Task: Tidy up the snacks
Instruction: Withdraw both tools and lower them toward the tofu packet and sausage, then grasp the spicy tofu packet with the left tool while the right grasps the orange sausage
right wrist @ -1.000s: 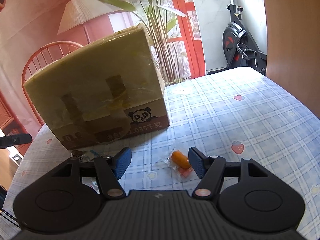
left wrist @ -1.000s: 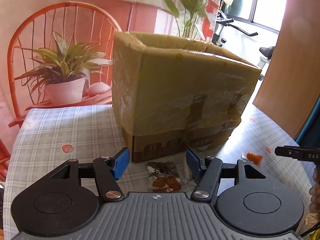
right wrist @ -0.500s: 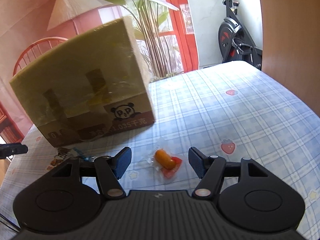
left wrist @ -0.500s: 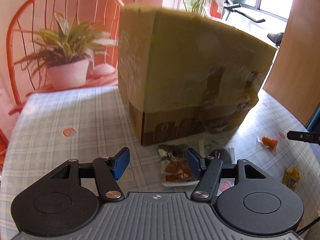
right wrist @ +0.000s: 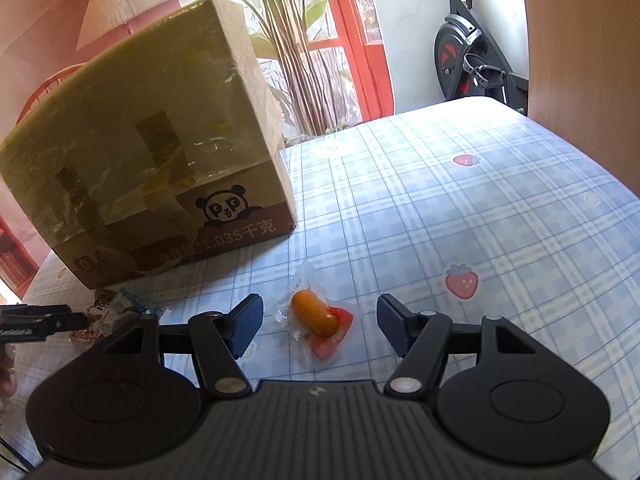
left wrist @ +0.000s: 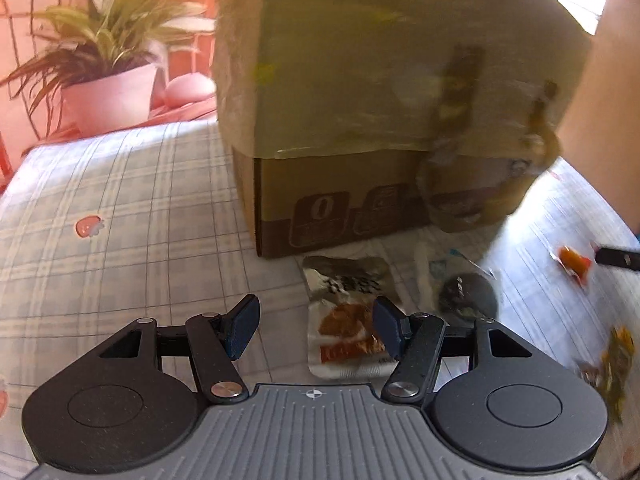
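Note:
A tall cardboard box (left wrist: 380,92) wrapped in clear tape stands on the checked tablecloth; it also shows in the right wrist view (right wrist: 148,160). My left gripper (left wrist: 316,330) is open, low over a white and orange snack packet (left wrist: 346,320) that lies between its fingers, nearer the right one. A dark round snack (left wrist: 468,296) in clear wrap lies just to its right. My right gripper (right wrist: 320,326) is open around an orange sausage-shaped snack (right wrist: 314,316) in clear wrap with a red end.
A yellow-brown packet (left wrist: 612,364) lies at the right edge of the left wrist view. A wooden panel (right wrist: 584,52) stands at the table's right. An exercise bike (right wrist: 468,60) and plants stand beyond the table. A potted plant picture (left wrist: 104,64) is behind the left side.
Both grippers have dropped lower and moved forward over their snacks. The left one shifted left, so the packet sits nearer its right finger. Both stay open.

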Tool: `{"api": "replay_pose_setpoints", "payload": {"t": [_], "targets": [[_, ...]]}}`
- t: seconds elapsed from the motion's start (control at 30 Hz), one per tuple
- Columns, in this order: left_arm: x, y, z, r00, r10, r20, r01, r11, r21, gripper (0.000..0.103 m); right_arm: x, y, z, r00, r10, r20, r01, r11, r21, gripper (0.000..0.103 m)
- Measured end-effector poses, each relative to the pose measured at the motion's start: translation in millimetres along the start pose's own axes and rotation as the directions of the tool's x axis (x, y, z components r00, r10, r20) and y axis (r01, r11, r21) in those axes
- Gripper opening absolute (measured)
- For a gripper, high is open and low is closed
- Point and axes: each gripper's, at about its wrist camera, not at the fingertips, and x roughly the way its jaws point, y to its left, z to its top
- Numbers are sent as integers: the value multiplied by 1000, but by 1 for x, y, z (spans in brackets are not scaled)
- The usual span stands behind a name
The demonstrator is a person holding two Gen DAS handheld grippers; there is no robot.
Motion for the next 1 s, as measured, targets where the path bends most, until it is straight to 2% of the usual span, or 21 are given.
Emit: {"api": "replay_pose_setpoints", "payload": {"t": [0.1, 0.3, 0.33, 0.37, 0.6, 0.8, 1.0], "targets": [[7, 0, 3, 1000, 1, 11, -1, 1000, -15, 66, 3, -2, -1, 1000, -4, -5, 4, 1000, 7, 67], [11, -16, 1, 998, 45, 33, -47, 997, 57, 67, 9, -7, -2, 1000, -5, -13, 5, 1000, 26, 67], [10, -18, -1, 998, 59, 39, -61, 996, 65, 56, 10, -7, -2, 1000, -4, -13, 4, 1000, 26, 67], [7, -20, -2, 997, 56, 48, -59, 995, 75, 41, 10, -7, -2, 1000, -3, -13, 4, 1000, 26, 67], [-4, -25, -9, 999, 33, 41, -36, 997, 74, 37, 13, -8, -4, 1000, -12, -23, 12, 1000, 8, 67], [-20, -20, -13, 998, 24, 59, -26, 999, 32, 34, 20, 1, 1, 999, -22, -36, 18, 994, -109, 67], [-28, -16, -10, 996, 20, 87, -21, 1000, 5, 34, 44, 18, 2, 995, -39, -96, 12, 964, -266, 67]]}}
